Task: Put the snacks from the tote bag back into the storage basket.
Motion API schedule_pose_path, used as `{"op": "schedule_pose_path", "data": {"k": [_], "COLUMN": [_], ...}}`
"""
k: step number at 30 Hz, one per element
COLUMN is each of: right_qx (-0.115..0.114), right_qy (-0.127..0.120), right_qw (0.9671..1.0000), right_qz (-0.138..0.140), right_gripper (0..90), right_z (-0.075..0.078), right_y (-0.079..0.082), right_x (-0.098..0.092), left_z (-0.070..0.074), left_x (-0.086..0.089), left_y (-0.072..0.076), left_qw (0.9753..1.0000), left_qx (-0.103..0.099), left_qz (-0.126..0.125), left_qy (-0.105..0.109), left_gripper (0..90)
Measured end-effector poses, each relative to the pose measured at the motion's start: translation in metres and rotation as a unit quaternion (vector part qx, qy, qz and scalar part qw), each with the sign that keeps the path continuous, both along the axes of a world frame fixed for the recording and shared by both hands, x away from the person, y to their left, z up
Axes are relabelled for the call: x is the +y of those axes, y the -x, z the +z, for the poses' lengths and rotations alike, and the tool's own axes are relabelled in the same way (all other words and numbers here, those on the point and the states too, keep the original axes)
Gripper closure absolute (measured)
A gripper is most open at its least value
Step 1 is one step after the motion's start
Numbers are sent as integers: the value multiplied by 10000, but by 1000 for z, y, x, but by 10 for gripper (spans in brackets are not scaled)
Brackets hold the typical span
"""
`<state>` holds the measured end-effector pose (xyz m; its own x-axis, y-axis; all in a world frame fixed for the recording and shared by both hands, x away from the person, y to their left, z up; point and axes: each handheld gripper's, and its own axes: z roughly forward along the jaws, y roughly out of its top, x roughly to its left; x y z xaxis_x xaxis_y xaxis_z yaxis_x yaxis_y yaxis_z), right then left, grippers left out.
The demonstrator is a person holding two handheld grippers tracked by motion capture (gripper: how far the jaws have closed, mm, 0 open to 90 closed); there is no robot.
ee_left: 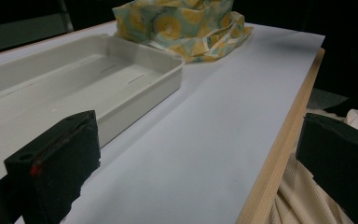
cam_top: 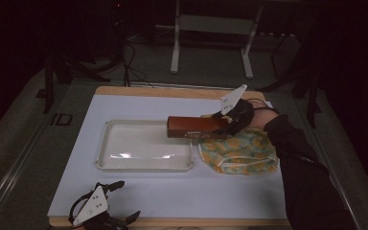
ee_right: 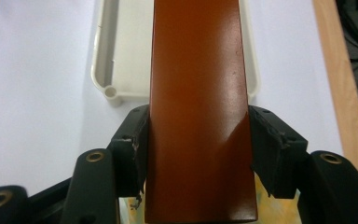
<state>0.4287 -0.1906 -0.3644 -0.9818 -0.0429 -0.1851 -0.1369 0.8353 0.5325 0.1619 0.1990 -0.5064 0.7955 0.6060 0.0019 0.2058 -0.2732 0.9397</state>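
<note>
Dim and dark, the room behind the table shows a metal stand and some cables on the floor in the upper part of the high view. One table (cam_top: 76, 191) with a pale sheet on a wooden top fills the middle of that frame.

Counted: one brown box (cam_top: 197, 127), one white tray (cam_top: 144, 165), one yellow-patterned cloth (cam_top: 249, 152), and two grippers.

At the centre right of the high view, the right gripper (cam_top: 225, 123) clamps the brown box by its right end. The box is held level and lengthwise, with its left end over the tray's upper right corner and its right part above the cloth. In the right gripper view the box (ee_right: 198, 107) runs up the middle of the frame, and the two jaws press flat against its long sides, closed to the box's width, with the tray (ee_right: 103, 74) below and beyond it.

Down in the lower left corner of the high view, the left gripper (cam_top: 117, 203) sits at the table's near edge. Its jaws are spread wide and hold nothing. In the left gripper view they stand far apart at the bottom corners, one over the sheet, the other past the wooden edge.

Nothing lies inside the tray (ee_left: 135, 79). Bunched and crumpled, the cloth (ee_left: 186, 28) lies just beside the tray's right end.
</note>
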Motion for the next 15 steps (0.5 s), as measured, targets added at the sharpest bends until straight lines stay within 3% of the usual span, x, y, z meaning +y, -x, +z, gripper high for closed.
{"op": "schedule_pose_path", "data": {"k": [15], "right_qx": [83], "right_qy": [-55], "right_qw": [9992], "right_qz": [399], "right_gripper": [431], "right_z": [-6], "right_y": [2], "right_x": [47], "left_z": [1], "left_x": [-2], "left_y": [0], "left_qw": [10000], "left_qx": [-5], "left_qz": [-47], "left_qy": [-11], "left_gripper": [0]}}
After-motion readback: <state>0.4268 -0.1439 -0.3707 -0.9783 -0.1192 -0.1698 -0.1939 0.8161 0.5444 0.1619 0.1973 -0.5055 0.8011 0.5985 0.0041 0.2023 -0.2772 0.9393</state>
